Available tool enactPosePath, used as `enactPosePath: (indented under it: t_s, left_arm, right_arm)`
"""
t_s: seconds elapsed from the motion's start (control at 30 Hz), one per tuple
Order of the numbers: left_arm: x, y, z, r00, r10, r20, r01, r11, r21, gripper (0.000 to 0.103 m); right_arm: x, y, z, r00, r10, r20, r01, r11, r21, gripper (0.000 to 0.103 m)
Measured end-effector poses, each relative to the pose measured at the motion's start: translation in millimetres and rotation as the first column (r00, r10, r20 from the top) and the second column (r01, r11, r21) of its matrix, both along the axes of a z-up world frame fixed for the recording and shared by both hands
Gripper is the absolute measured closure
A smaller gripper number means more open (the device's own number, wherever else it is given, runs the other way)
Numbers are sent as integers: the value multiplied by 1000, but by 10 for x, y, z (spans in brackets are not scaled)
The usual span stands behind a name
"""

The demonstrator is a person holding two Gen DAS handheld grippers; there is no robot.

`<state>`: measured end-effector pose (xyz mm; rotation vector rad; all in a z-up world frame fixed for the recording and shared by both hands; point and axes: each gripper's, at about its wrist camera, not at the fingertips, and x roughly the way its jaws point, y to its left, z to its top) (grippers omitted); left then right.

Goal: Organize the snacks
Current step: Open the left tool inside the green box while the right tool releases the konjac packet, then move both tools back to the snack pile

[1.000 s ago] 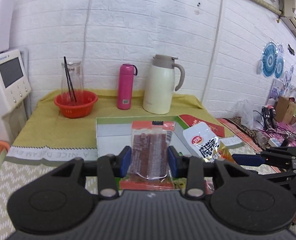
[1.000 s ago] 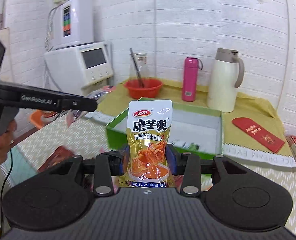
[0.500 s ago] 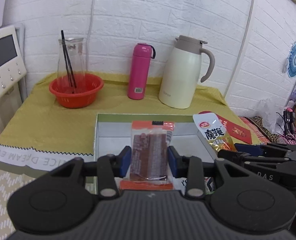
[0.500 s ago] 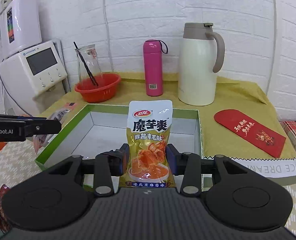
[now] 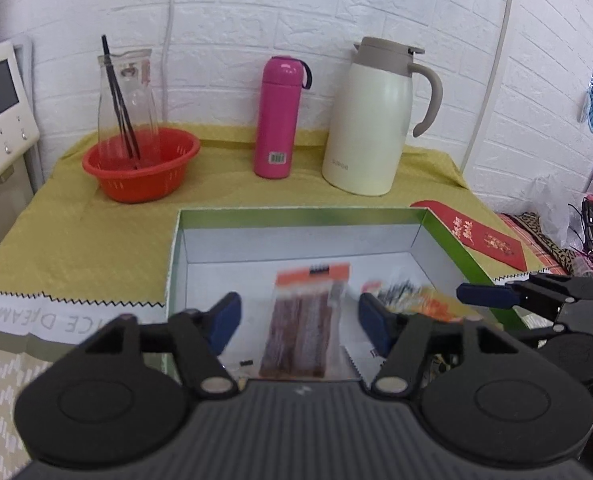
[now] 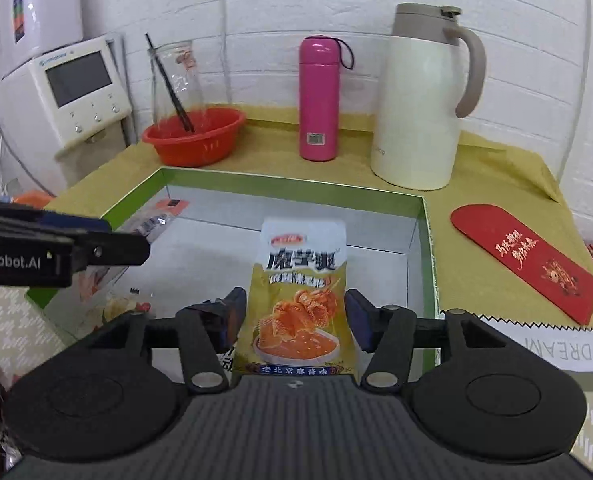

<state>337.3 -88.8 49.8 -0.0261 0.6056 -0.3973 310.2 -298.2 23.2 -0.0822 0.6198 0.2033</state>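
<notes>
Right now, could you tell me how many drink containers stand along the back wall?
3: a glass carafe in the red basket, a pink flask mid-table, and a cream jug rightmost.

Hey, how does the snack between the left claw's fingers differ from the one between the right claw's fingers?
The dark red meat-strip packet is clear with an orange header; the yellow konjac pouch is opaque with printed food art. The packet sits well apart from the left claw's fingers; the pouch nearly fills the gap of the right claw. Both are motion-blurred, over the green-rimmed box, between open claws.
</notes>
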Motion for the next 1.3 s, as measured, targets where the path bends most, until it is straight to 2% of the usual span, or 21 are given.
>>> enactPosePath:
  t_s: [0.07, 0.17, 0.27, 0.5, 0.6, 0.73, 0.9, 1.07, 1.3]
  left_arm:
    - [-44, 35, 23, 1000, -16, 19, 17, 999, -29, 30]
    - [-12, 50, 29, 999, 0, -47, -2, 999, -41, 28]
    - [-58, 45, 26, 998, 51, -30, -51, 999, 5, 27]
    - [-323, 190, 126, 997, 66, 32, -66, 998, -12, 27]
    - [-473, 270, 177, 999, 22, 40, -21, 999, -44, 27]
    - [-739, 331, 243, 996, 45, 73, -44, 999, -17, 27]
    - [-1028, 451, 281, 996, 68, 55, -67, 998, -14, 27]
    - [-1362, 593, 317, 995, 89, 47, -88, 996, -19, 27]
    - [-1804, 634, 221, 994, 78, 73, -81, 996, 41, 27]
  right_arm:
    - [-86, 52, -2, 999, 24, 46, -21, 998, -60, 0]
    - [-169, 86, 26, 997, 34, 75, -27, 995, -97, 0]
    - [-231, 98, 72, 997, 28, 75, -21, 995, -94, 0]
    - [-490, 141, 197, 995, 9, 97, -1, 996, -87, 0]
    - [-672, 157, 251, 995, -14, 96, 23, 996, -89, 0]
    - [-967, 148, 319, 995, -46, 85, 51, 997, -50, 0]
    - [-1363, 152, 427, 996, -54, 74, 54, 999, -4, 0]
    - [-1828, 169, 535, 992, -54, 114, 51, 998, 26, 0]
    - [-2298, 161, 455, 991, -45, 127, 38, 998, 56, 0]
